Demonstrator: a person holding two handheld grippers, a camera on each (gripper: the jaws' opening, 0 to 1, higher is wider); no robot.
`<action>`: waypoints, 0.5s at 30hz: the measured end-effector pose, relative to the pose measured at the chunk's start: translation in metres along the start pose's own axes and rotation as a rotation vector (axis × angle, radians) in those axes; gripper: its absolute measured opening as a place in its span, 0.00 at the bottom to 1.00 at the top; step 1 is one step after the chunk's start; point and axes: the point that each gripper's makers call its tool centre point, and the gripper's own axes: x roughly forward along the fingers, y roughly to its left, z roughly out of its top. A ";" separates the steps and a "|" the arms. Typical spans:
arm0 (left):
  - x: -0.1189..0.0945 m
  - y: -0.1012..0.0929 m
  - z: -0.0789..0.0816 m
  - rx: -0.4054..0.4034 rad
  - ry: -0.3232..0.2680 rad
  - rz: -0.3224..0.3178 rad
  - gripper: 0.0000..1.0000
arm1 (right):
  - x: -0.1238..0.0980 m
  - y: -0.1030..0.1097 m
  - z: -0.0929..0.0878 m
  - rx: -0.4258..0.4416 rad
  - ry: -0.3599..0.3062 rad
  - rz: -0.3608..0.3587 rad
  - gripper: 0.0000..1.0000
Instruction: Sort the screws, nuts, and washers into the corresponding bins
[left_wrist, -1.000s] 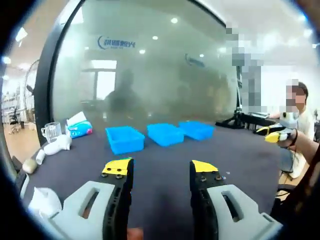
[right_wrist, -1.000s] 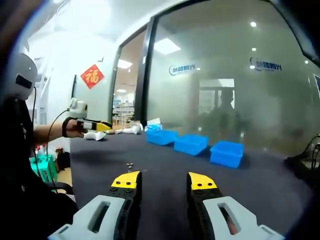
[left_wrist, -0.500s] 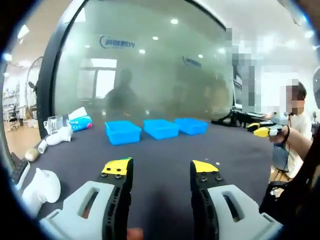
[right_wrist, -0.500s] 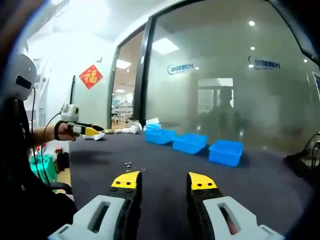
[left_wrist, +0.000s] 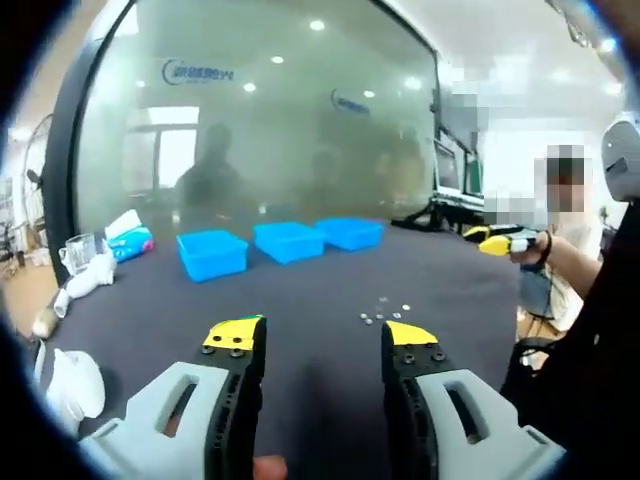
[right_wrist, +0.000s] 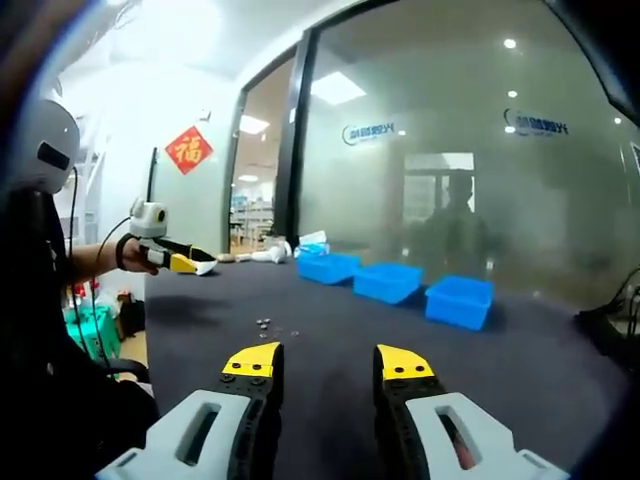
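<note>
Nearest in each view, the left gripper (left_wrist: 322, 340) and the right gripper (right_wrist: 327, 360) hover above the dark table (left_wrist: 300, 300) with jaws spread and nothing between them. Just beyond lies a small loose scatter of hardware (left_wrist: 383, 308) (too small to tell screws from nuts or washers), untouched, so sorting appears not yet begun. Farthest, three blue bins (left_wrist: 282, 240) stand in a row; their contents cannot be seen.

3 open blue bins (left_wrist: 288, 241) are sitting mid-frame in a row; small loose fasteners (left_wrist: 383, 309) are lying scattered at center-right.
</note>
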 end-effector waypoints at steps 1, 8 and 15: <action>0.001 -0.001 -0.001 0.002 0.007 -0.009 0.45 | 0.000 0.001 -0.001 -0.002 0.004 0.006 0.32; 0.005 -0.011 -0.004 0.014 0.044 -0.070 0.45 | -0.003 0.010 -0.006 -0.016 0.027 0.050 0.33; 0.010 -0.021 -0.012 0.035 0.102 -0.135 0.45 | -0.004 0.024 -0.009 -0.050 0.047 0.110 0.34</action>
